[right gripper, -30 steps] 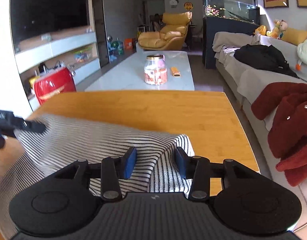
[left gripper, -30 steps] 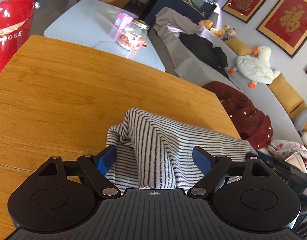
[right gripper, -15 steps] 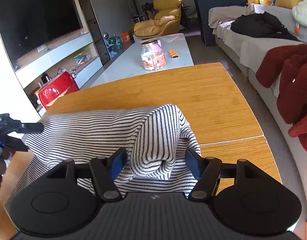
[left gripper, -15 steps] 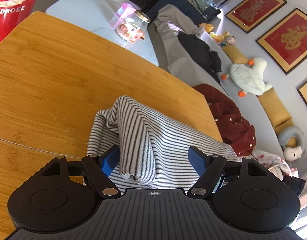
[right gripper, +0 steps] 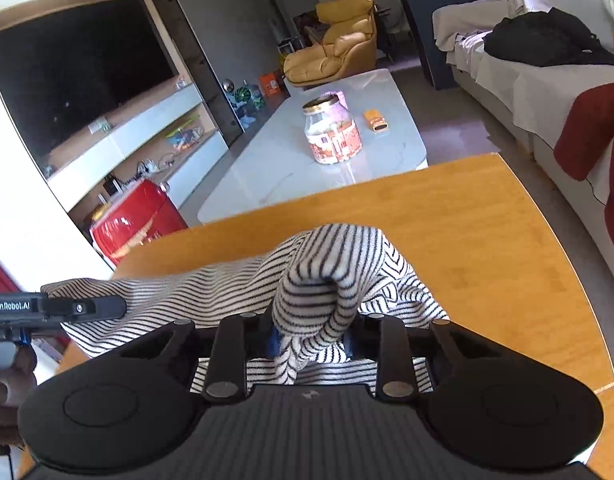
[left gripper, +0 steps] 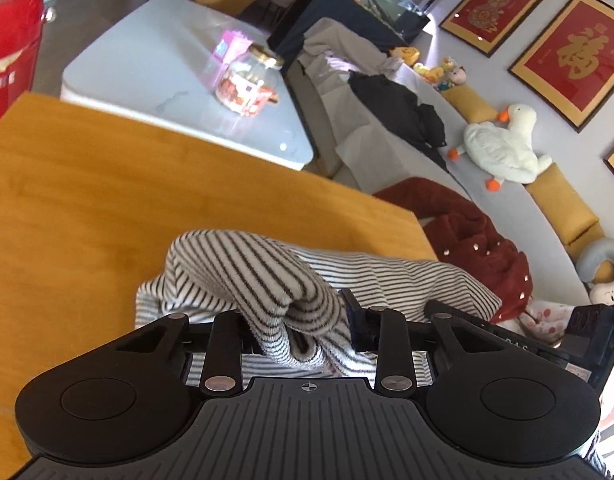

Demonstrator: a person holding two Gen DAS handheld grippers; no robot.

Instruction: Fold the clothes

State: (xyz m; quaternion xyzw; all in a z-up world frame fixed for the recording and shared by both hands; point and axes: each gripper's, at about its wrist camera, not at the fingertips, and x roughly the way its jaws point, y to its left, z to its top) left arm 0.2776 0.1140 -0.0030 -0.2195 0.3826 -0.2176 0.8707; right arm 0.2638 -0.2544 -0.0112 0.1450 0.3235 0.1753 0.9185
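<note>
1. the left gripper (left gripper: 303, 340) is clenched on a bunched fold of the black-and-white striped knit garment (left gripper: 243, 276), which lies directly ahead of its fingers and trails off to its right.
2. the right gripper (right gripper: 313, 340) is likewise clamped on a rolled edge of the same garment (right gripper: 339, 264), dead ahead; the cloth runs away to its left, toward the left gripper seen at that side (right gripper: 83, 307).
3. so the garment's long axis spans from claw to claw, each arm holding its own end.
4. it rests on the orange bamboo table (right gripper: 487, 240), soft, ribbed, rumpled and sagging between the grips; judged barely folded yet.
</note>
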